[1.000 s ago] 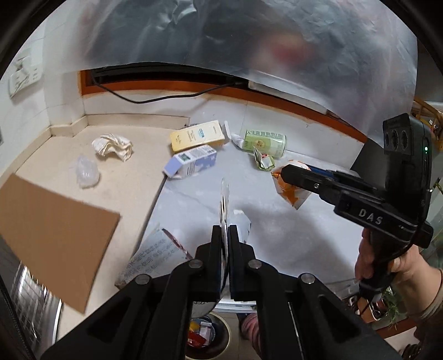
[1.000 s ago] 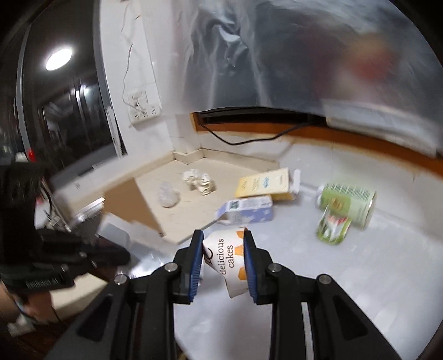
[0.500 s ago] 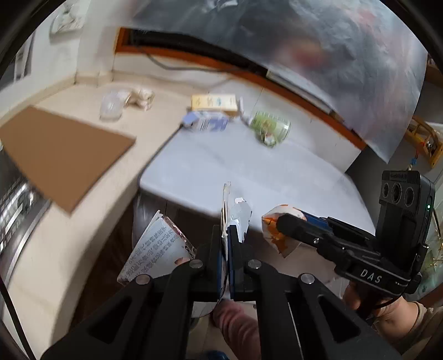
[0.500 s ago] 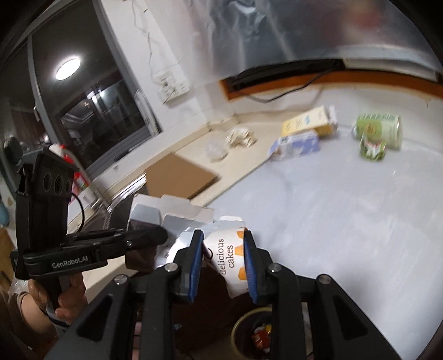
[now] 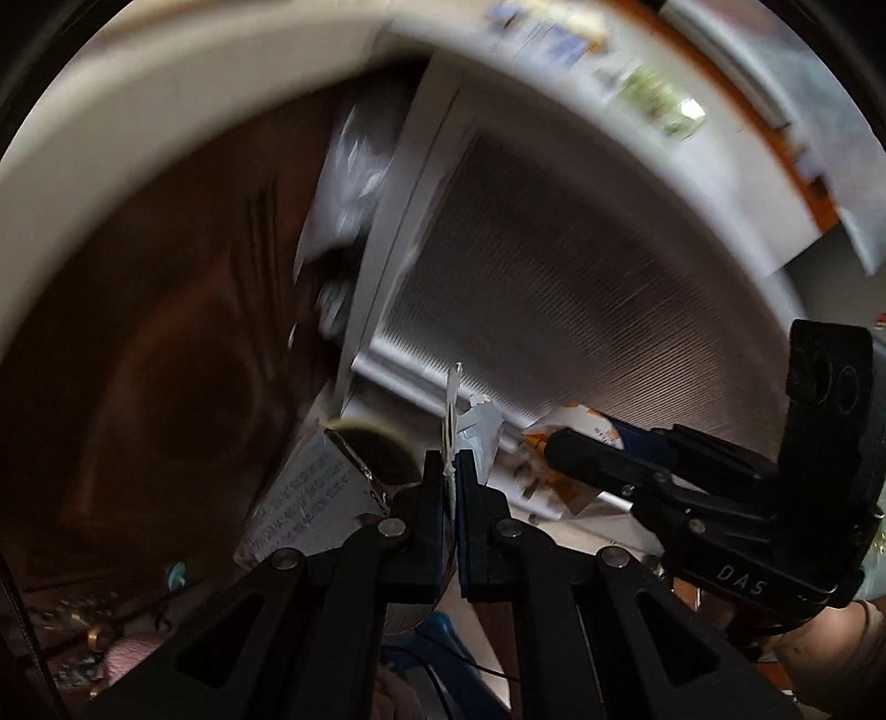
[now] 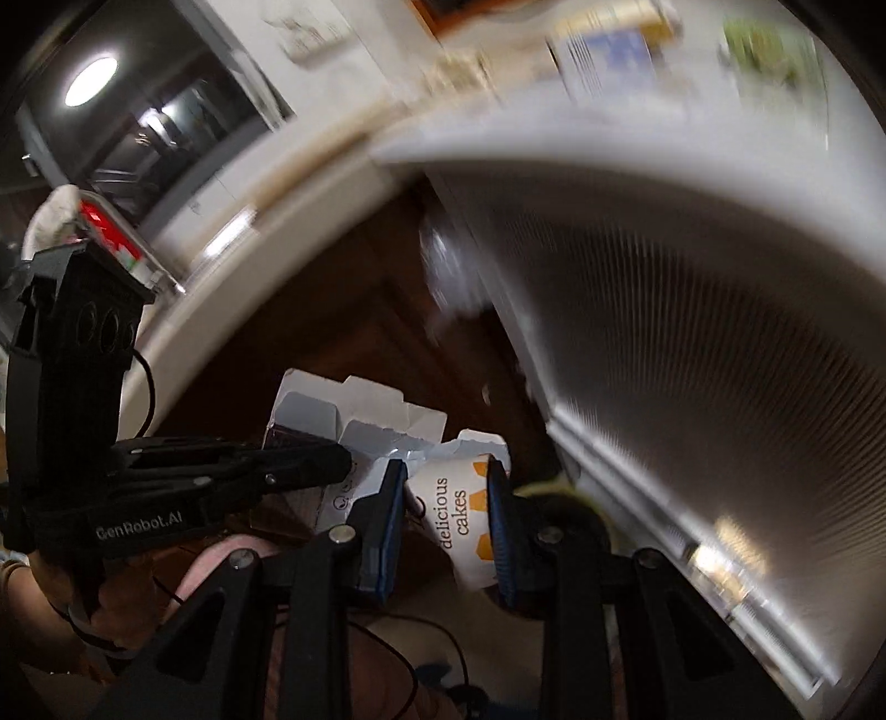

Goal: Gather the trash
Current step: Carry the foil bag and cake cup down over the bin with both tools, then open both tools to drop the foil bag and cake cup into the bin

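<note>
My left gripper [image 5: 455,468] is shut on a flattened white carton [image 5: 310,498], pinching its torn edge; the carton also shows in the right wrist view [image 6: 354,415]. My right gripper [image 6: 446,498] is shut on a white "delicious cakes" wrapper [image 6: 462,515], which also shows in the left wrist view [image 5: 576,459]. Both are held low in front of the white appliance, below the countertop. A dark round trash bin [image 5: 376,448] with a yellowish rim sits on the floor just beyond the left fingertips; its rim also shows beside the wrapper in the right wrist view [image 6: 559,498].
A white ribbed appliance front [image 5: 581,277] fills the right. Dark brown cabinet doors [image 5: 166,360] are on the left. On top, blurred, lie a green can [image 6: 769,50] and a blue carton [image 6: 609,55]. The right gripper [image 5: 692,487] crosses the left wrist view.
Both grippers have dropped from countertop height to below its edge, carrying the carton and the wrapper toward the floor bin. The views now tilt down and are motion-blurred.
</note>
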Demonstrator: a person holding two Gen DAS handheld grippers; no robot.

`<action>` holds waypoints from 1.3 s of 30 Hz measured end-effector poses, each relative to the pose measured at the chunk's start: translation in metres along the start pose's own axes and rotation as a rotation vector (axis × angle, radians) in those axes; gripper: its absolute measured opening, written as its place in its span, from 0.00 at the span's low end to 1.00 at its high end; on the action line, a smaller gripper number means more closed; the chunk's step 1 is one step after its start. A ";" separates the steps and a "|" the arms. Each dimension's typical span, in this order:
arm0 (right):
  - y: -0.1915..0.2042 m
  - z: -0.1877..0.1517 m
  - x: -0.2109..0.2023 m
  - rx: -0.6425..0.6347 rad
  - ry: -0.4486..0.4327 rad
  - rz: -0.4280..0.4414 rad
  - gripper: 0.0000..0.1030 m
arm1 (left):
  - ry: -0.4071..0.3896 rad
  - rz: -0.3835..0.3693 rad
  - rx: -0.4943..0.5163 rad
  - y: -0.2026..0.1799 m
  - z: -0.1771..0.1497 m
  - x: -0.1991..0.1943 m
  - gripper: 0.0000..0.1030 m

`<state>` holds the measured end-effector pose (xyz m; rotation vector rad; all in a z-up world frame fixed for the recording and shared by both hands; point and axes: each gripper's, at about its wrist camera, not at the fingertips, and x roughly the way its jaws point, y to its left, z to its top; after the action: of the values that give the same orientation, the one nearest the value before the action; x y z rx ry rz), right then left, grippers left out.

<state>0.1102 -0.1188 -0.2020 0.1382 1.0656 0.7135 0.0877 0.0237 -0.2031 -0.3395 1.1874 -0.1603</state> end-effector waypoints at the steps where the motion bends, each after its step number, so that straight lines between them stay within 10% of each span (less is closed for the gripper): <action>1: -0.006 -0.003 0.009 0.015 0.015 -0.009 0.27 | 0.012 -0.003 -0.009 0.004 -0.002 0.008 0.02; 16: -0.064 -0.031 0.099 0.204 0.171 -0.095 0.29 | 0.154 0.001 -0.133 0.058 -0.025 0.117 0.04; 24: -0.068 -0.035 0.120 0.217 0.241 -0.126 0.36 | 0.205 0.054 -0.109 0.059 -0.020 0.136 0.26; 31: -0.064 -0.037 0.119 0.197 0.249 -0.147 0.36 | 0.221 0.109 -0.089 0.059 -0.026 0.130 0.75; 39: -0.060 -0.036 0.112 0.178 0.243 -0.181 0.44 | 0.201 0.155 -0.087 0.059 -0.028 0.120 0.88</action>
<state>0.1399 -0.1070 -0.3300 0.1077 1.3564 0.4793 0.1029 0.0385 -0.3381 -0.3116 1.4168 -0.0073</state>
